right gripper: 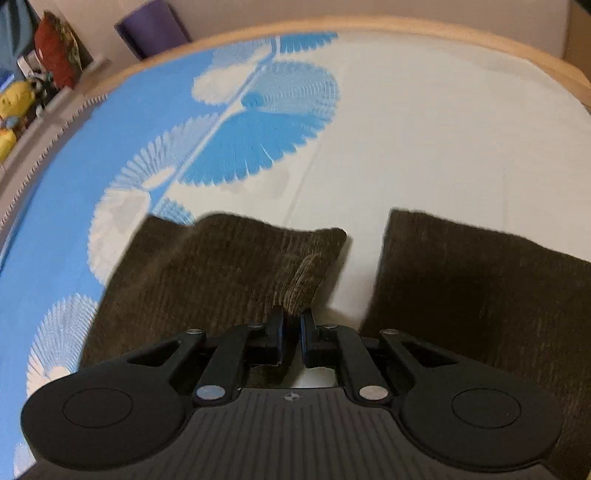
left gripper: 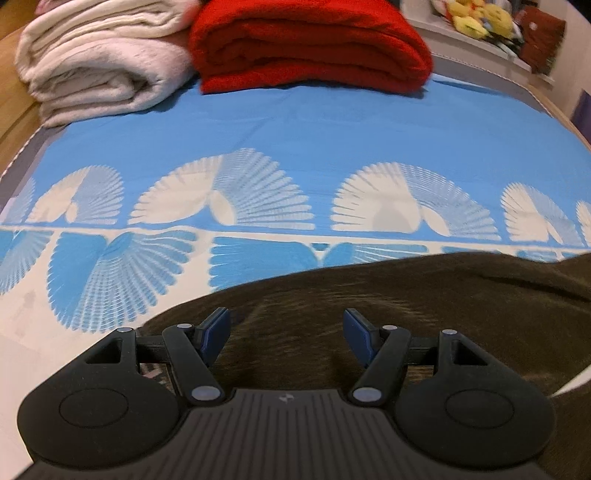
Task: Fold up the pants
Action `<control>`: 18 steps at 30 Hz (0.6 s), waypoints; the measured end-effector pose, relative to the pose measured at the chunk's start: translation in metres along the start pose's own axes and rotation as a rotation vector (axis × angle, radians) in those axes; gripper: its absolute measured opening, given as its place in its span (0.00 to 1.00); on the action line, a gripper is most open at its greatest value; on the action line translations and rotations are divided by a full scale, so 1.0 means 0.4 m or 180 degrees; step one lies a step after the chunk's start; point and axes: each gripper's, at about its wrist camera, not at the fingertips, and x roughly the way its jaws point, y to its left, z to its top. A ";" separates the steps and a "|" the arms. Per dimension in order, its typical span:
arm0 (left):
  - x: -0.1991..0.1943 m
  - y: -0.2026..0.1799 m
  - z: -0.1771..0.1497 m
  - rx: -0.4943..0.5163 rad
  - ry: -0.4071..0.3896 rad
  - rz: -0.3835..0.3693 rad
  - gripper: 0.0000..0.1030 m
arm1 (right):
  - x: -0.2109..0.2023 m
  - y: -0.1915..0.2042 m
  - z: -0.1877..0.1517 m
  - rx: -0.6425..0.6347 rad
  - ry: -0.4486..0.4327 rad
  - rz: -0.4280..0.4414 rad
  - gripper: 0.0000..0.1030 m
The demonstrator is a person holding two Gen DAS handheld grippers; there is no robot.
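On the bed: blue-and-white fan-print sheet (left gripper: 295,122) covers the mattress, wooden bed frame (right gripper: 406,27) curving round its far edge. Ahead of the left gripper (left gripper: 287,334), at the far end of the sheet, a folded cream blanket (left gripper: 99,62) and a folded red blanket (left gripper: 306,48) sit side by side, touching. Soft toys (left gripper: 476,16) on a shelf beyond. Flat sheet between blankets and fingers. Brown ribbed pants (left gripper: 406,295) lie flat under and just ahead of the left fingers, which are spread wide, nothing between them. Right gripper (right gripper: 292,325): fingers nearly closed, pinching a raised fold of one pant leg's inner edge. Two leg ends ahead of them, apart, white sheet showing between.
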 end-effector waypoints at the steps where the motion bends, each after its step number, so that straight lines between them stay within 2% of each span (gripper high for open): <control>1: 0.000 0.016 0.002 -0.0042 0.0005 0.0007 0.70 | -0.001 0.004 0.006 -0.0051 -0.0066 0.0002 0.08; 2: 0.001 0.037 0.003 -0.0098 0.0011 0.0009 0.71 | 0.010 0.005 0.012 -0.0098 -0.0098 -0.0064 0.08; 4: 0.001 0.080 0.005 -0.0213 0.0021 0.0039 0.71 | 0.034 -0.006 0.018 -0.0009 0.0013 -0.0313 0.11; 5: 0.002 0.104 0.005 -0.0271 0.0023 0.0063 0.72 | 0.044 -0.014 0.012 0.0035 0.0106 -0.0610 0.18; 6: 0.003 0.129 0.005 -0.0335 0.0030 0.0091 0.72 | 0.036 -0.017 0.006 0.0066 0.0096 -0.0804 0.13; 8: 0.010 0.181 0.004 -0.0486 0.0065 0.0153 0.72 | 0.012 0.000 0.007 0.0038 -0.0098 -0.0957 0.16; 10: 0.018 0.233 -0.002 -0.0660 0.0119 0.0201 0.72 | -0.030 0.053 0.000 -0.0228 -0.0532 -0.1057 0.20; 11: 0.027 0.259 -0.005 -0.0751 0.0159 0.0216 0.72 | -0.053 0.085 -0.005 -0.0373 -0.0762 -0.0986 0.25; 12: 0.033 0.278 -0.008 -0.0816 0.0195 0.0223 0.73 | -0.074 0.116 -0.014 -0.0487 -0.0919 -0.0789 0.33; 13: 0.044 0.297 -0.013 -0.0873 0.0244 0.0224 0.73 | -0.083 0.137 -0.022 -0.0570 -0.0964 -0.0568 0.37; 14: 0.054 0.311 -0.020 -0.0911 0.0285 0.0223 0.73 | -0.085 0.168 -0.035 -0.0694 -0.0912 -0.0225 0.42; 16: 0.078 0.333 -0.037 -0.0960 0.0368 0.0241 0.74 | -0.066 0.229 -0.069 -0.1000 -0.0594 0.0427 0.42; 18: 0.108 0.350 -0.054 -0.0973 0.0497 0.0321 0.74 | -0.044 0.279 -0.115 -0.1297 -0.0389 0.0682 0.42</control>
